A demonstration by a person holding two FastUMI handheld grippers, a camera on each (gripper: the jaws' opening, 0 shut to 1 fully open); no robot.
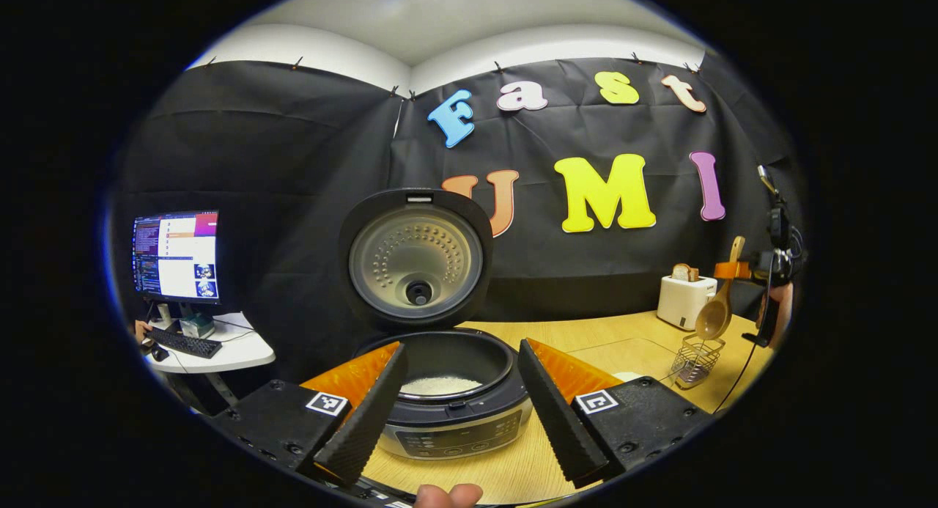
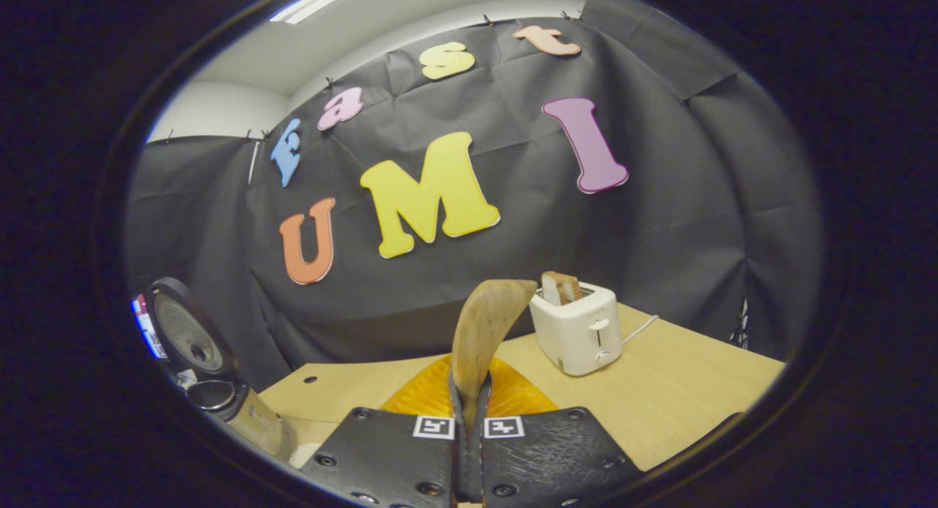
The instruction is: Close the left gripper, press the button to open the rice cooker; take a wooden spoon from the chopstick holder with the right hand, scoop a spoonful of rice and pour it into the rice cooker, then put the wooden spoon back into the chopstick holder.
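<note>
The rice cooker [image 1: 447, 420] stands open just past my left gripper [image 1: 462, 420], its lid [image 1: 416, 259] upright and white rice [image 1: 440, 385] in the pot. The left gripper is open, with its fingers spread either side of the cooker's front. At the far right of the left gripper view, my right gripper [image 1: 733, 270] holds the wooden spoon [image 1: 714, 314] bowl down, just above the wire chopstick holder [image 1: 696, 359]. In the right gripper view, the right gripper [image 2: 469, 413] is shut on the wooden spoon [image 2: 484, 332], and the open rice cooker [image 2: 198, 354] shows at the far left.
A white toaster [image 1: 685, 299] with bread in it stands at the back right of the wooden table [image 1: 601, 339], also seen as the toaster [image 2: 579, 328]. A monitor [image 1: 176, 255] and keyboard sit on a white side table at the left. A fingertip [image 1: 447, 495] shows at the bottom edge.
</note>
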